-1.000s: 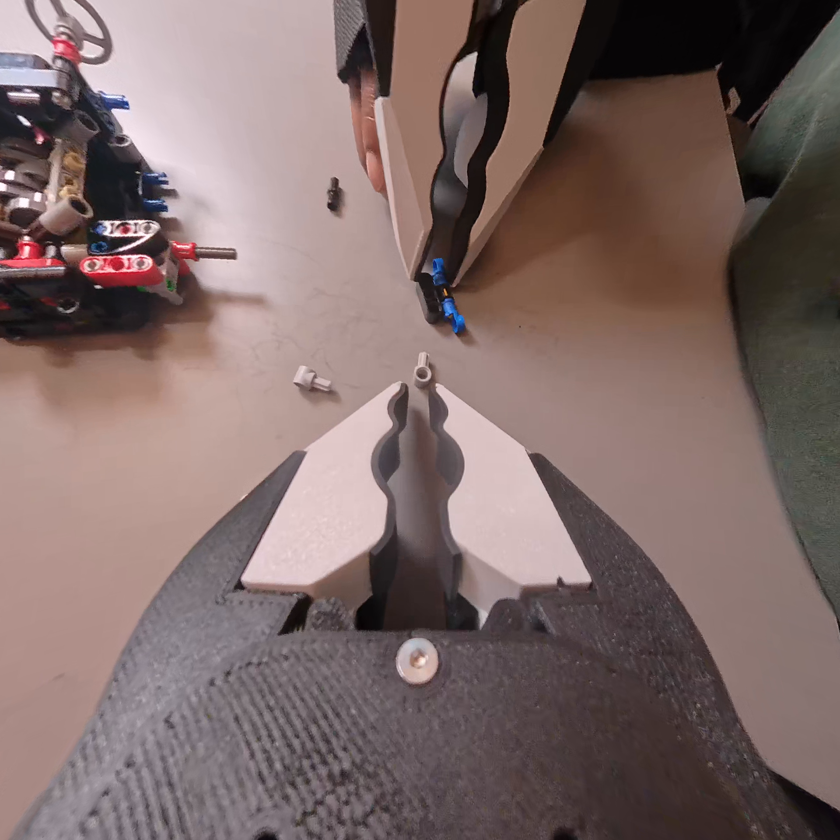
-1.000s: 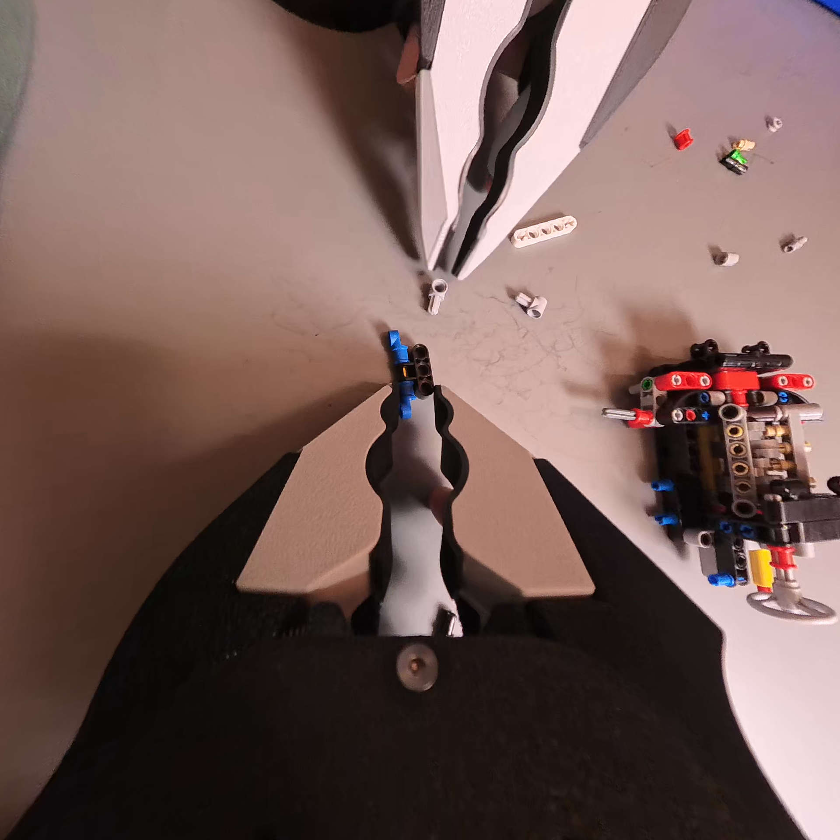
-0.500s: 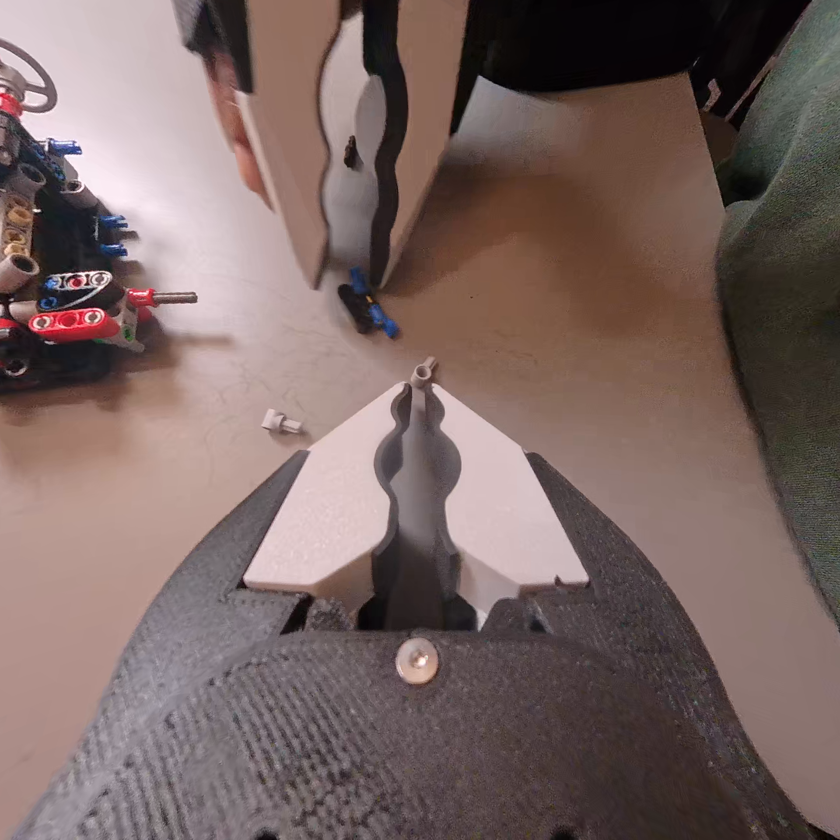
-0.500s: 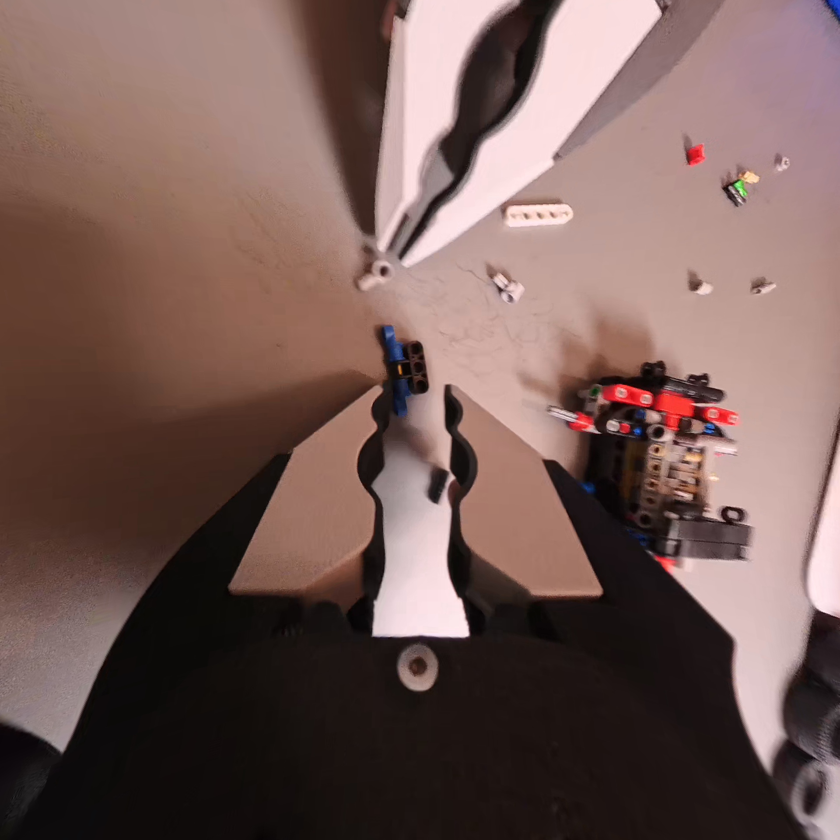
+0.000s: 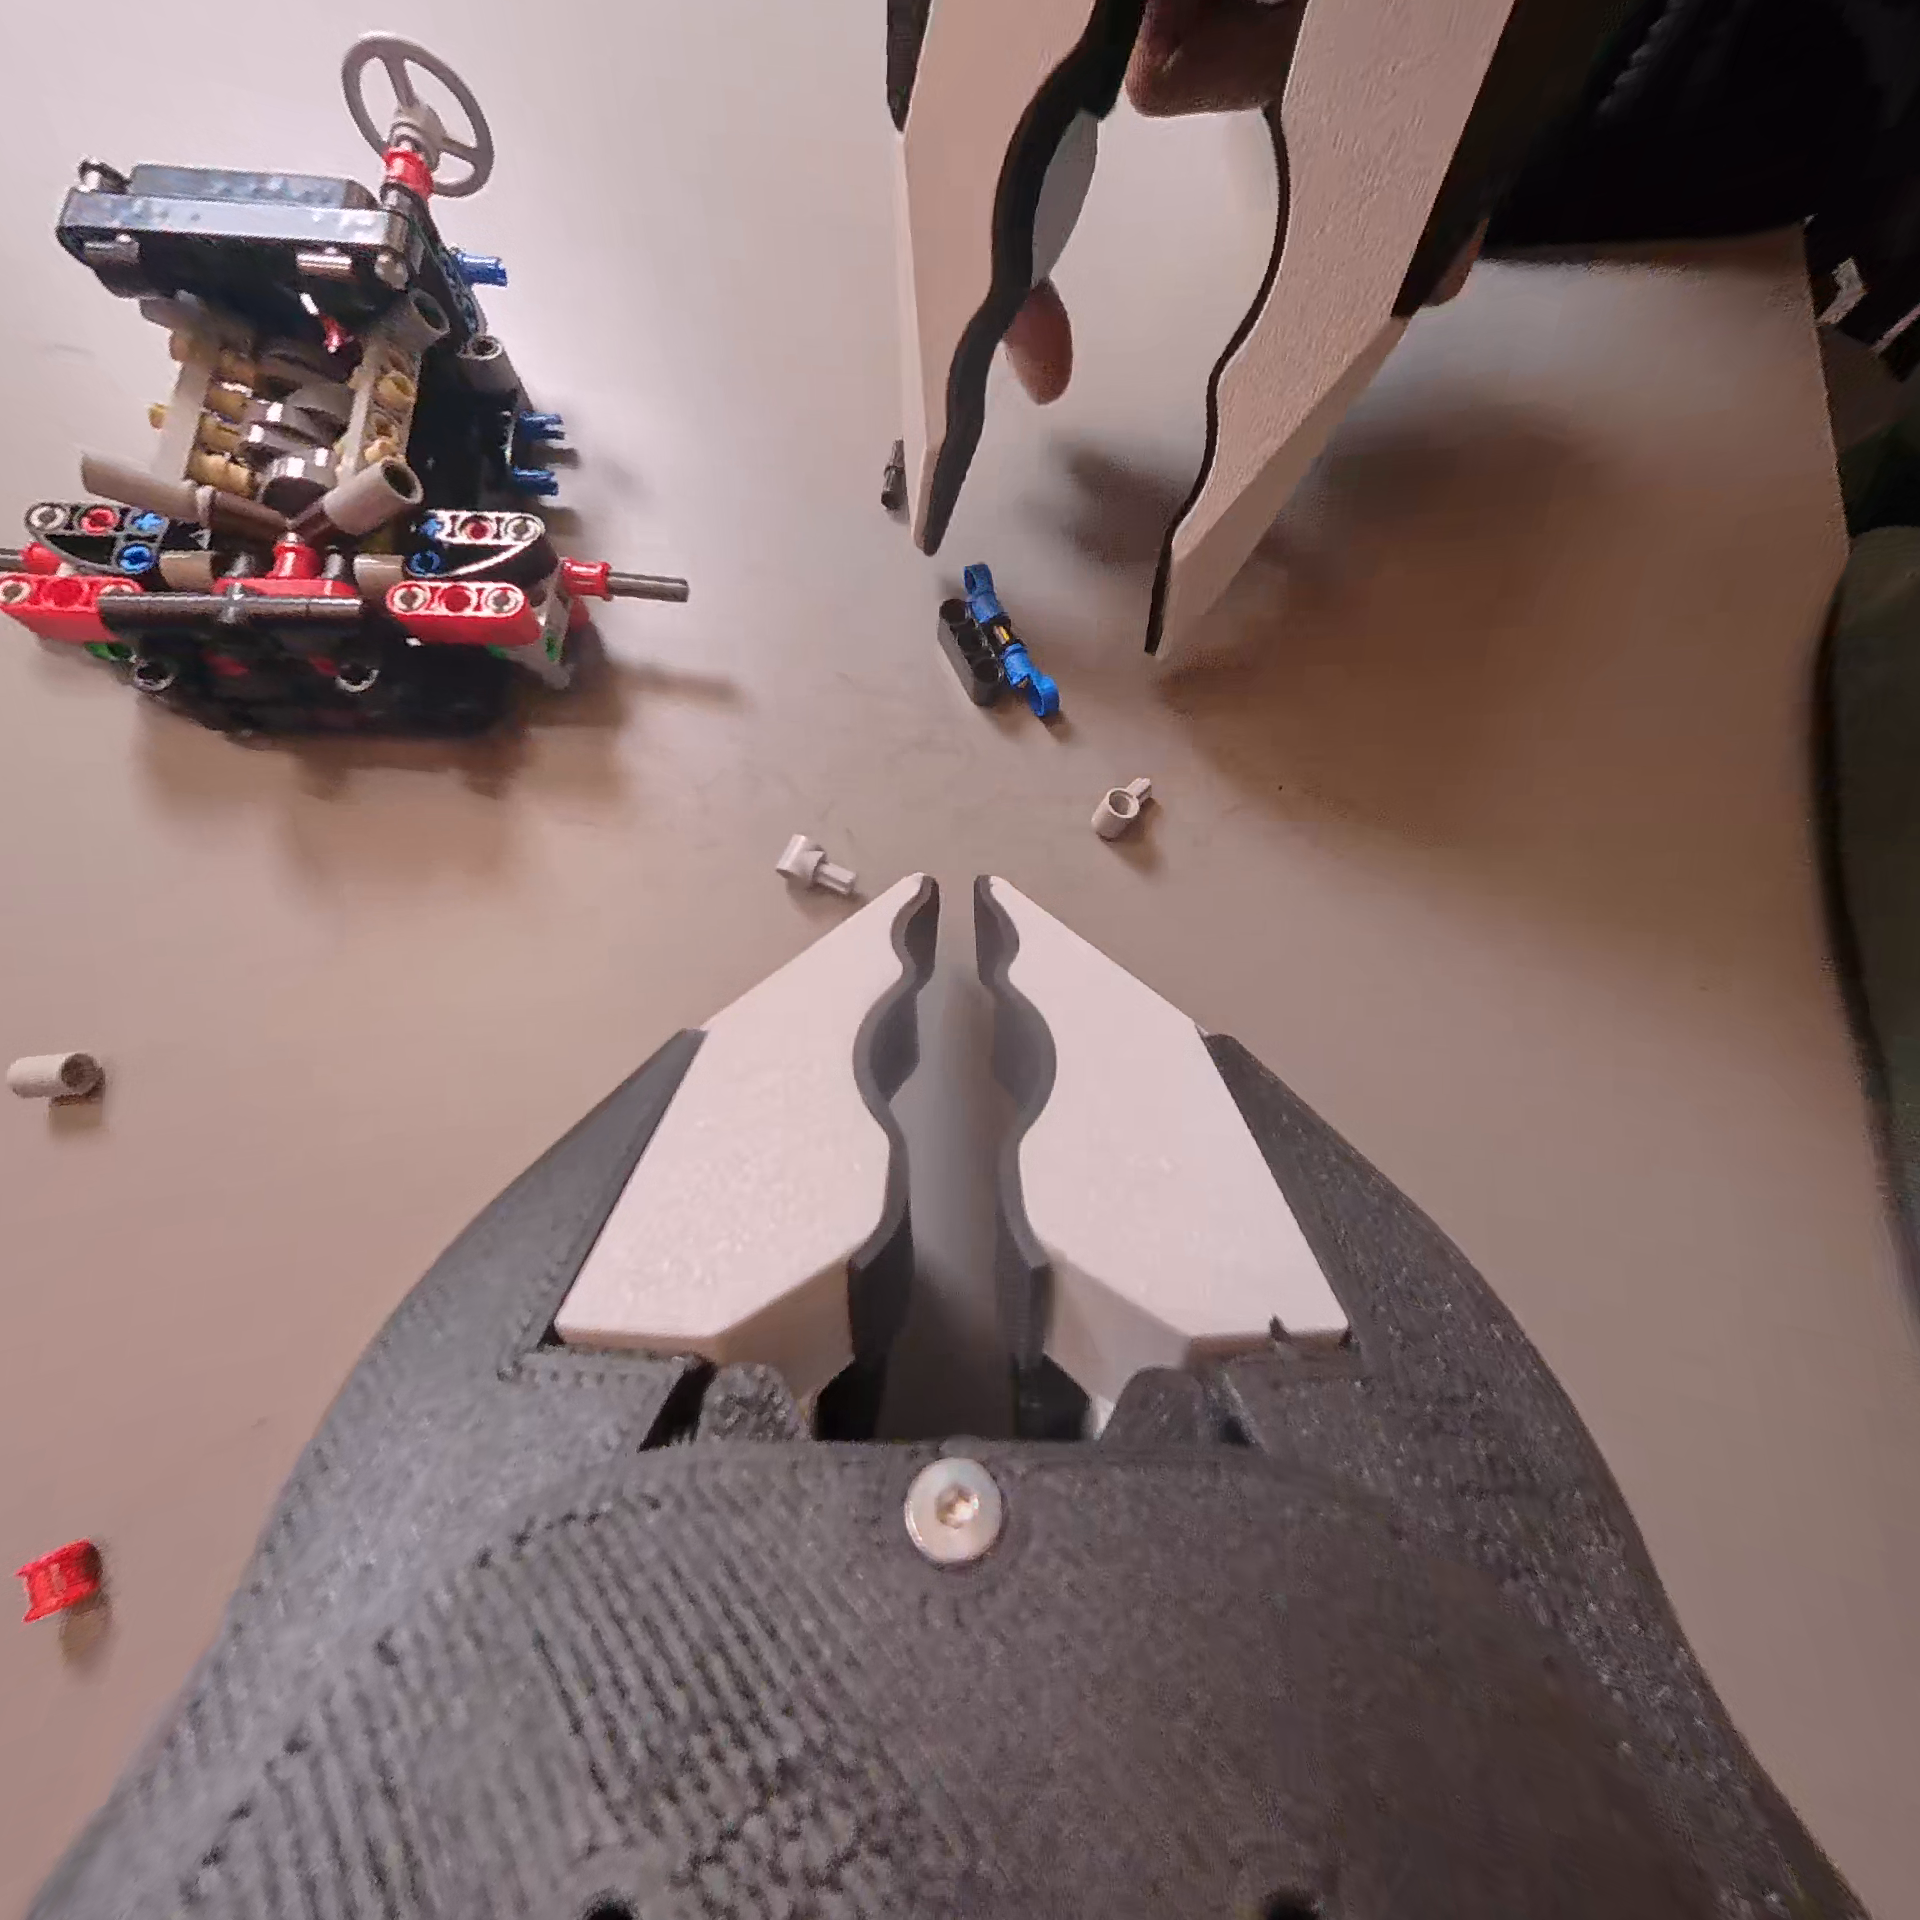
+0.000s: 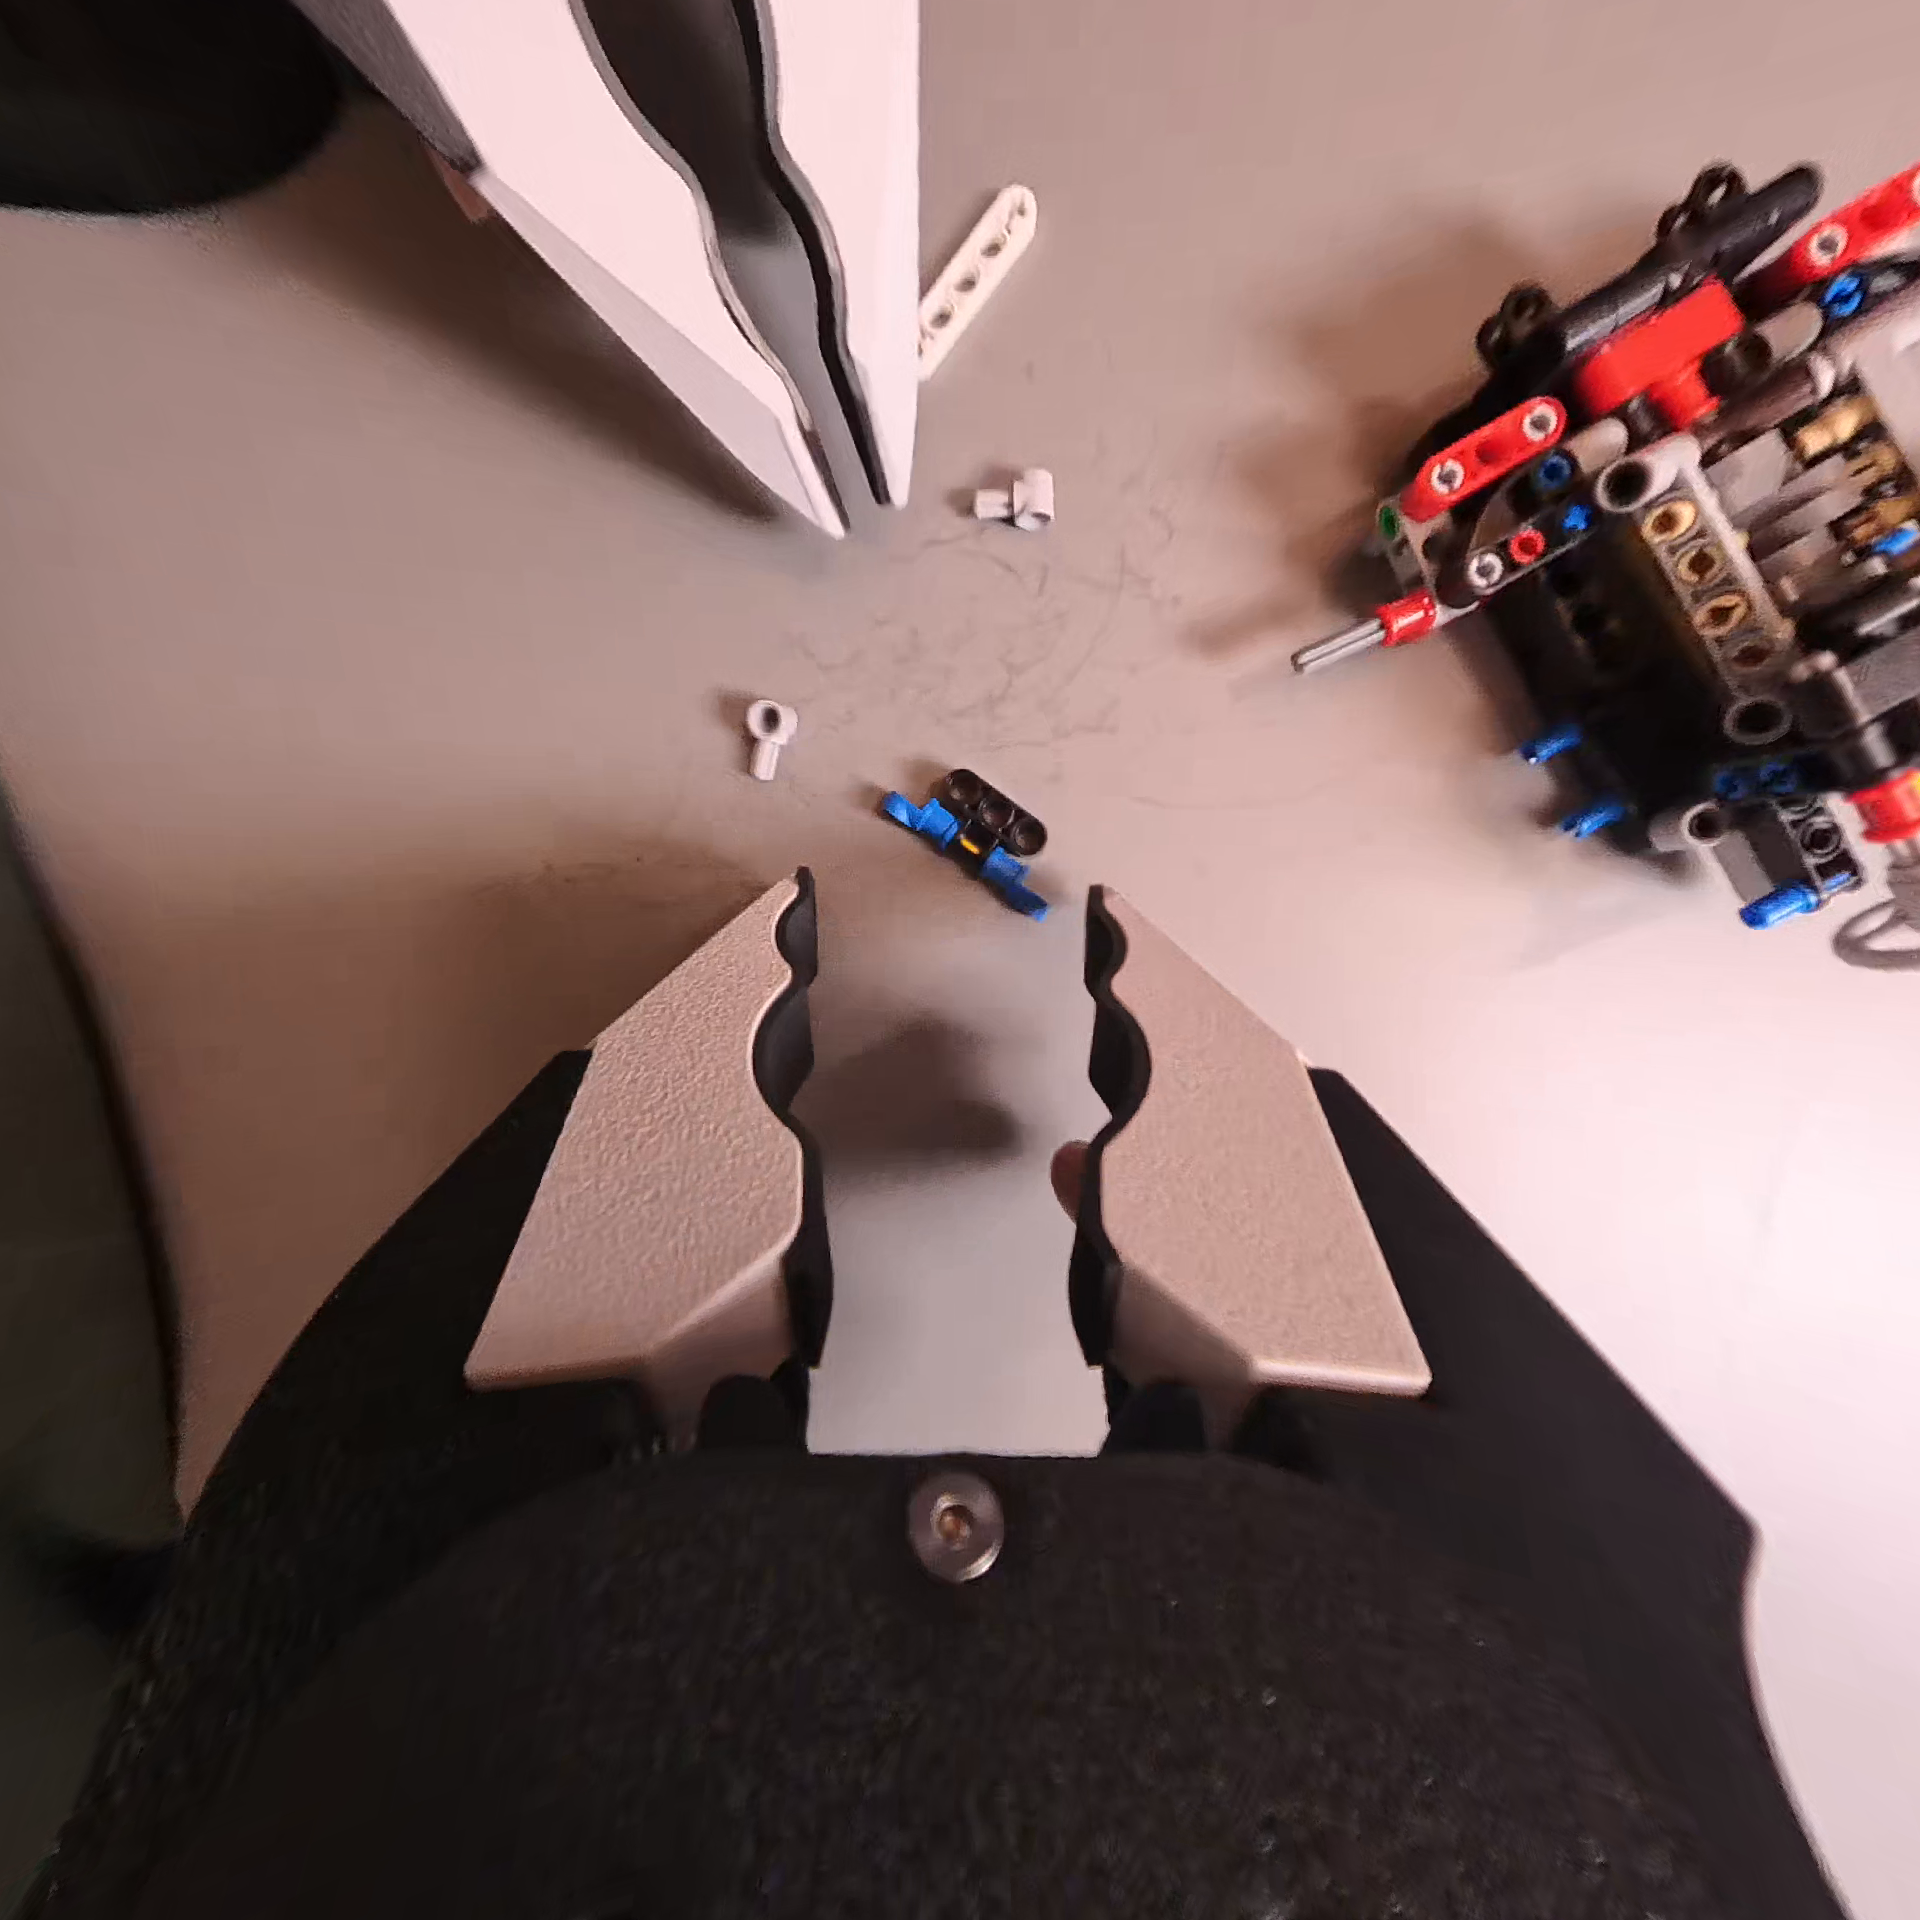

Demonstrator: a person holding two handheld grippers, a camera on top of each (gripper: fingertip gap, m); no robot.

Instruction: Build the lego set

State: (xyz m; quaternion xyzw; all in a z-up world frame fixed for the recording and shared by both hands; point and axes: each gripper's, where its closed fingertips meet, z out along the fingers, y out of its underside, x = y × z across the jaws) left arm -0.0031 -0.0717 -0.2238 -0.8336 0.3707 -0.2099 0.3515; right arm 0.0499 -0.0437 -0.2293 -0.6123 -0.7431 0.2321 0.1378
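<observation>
On the tan tabletop [image 5: 1455, 935], btwn the 2 grippers, lies a small black 3-hole beam w/ blue pins [image 5: 995, 646] — flat, nothing touching it. In the right wrist view the same piece [image 6: 971, 831] sits just ahead of the right gripper [image 6: 948, 896], whose fingers stand wide apart & empty; a fingertip of the person shows thru the gap by the right finger. Seen from the left wrist view, the right gripper [image 5: 1044, 592] hangs above the far side of that piece, tips either side of it but not on it.

The left gripper [image 5: 956, 883] has its tips nearly together, only a thin slit btwn them, nothing in it. 2 small grey connectors lie near those tips: 1 just left [image 5: 816, 869], 1 ahead to the right [image 5: 1122, 810], both loose on the table.

The part-built lego model [image 5: 291, 468] — black, red, grey, w/ a grey steering wheel on top — sits well off to the left in the left wrist view, to the right [image 6: 1683, 540] in the right wrist view. A white 5-hole beam [image 6: 977, 275] lies past the left gripper's fingers. A grey tube [image 5: 57, 1075] & a red bush [image 5: 60, 1579] rest at the left edge. A tiny black pin [image 5: 891, 486] lies beside the right gripper's finger.
</observation>
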